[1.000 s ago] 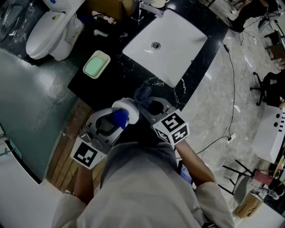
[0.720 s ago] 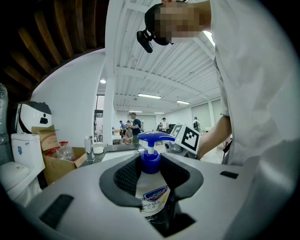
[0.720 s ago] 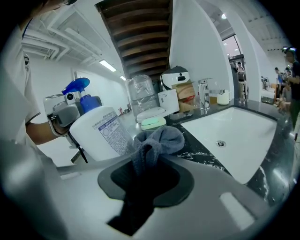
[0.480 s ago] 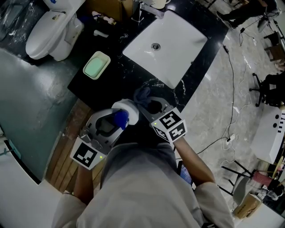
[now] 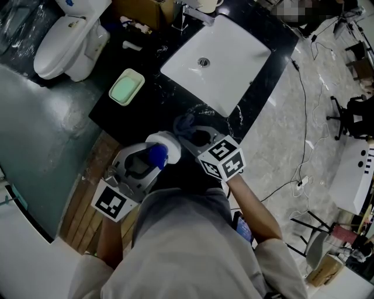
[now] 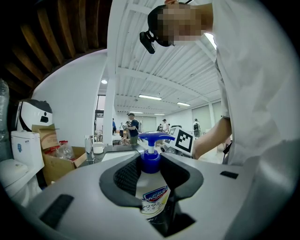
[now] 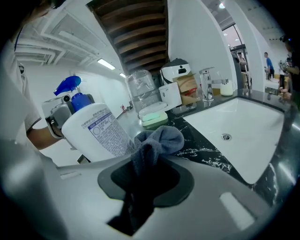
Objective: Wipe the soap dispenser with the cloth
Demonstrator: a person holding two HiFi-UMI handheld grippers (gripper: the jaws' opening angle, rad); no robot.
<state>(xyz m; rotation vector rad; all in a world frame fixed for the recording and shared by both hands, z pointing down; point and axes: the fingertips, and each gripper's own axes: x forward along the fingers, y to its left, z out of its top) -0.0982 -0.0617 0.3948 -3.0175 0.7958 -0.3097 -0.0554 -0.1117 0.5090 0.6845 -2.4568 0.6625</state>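
My left gripper clamps the soap dispenser. My right gripper pinches the grey cloth against its label, which only that gripper's view shows. Overhead at eleven o'clock, a soap dish holds green soap.

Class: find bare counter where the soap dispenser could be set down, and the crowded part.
Bare: black counter between the green soap dish and the sink. Crowded: the back edge by the faucet and cardboard box.

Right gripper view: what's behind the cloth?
The dispenser: its white labelled body stands just behind the cloth, which the right gripper grips, touching it or nearly so. The cloth and the gripper cover the dispenser's base.
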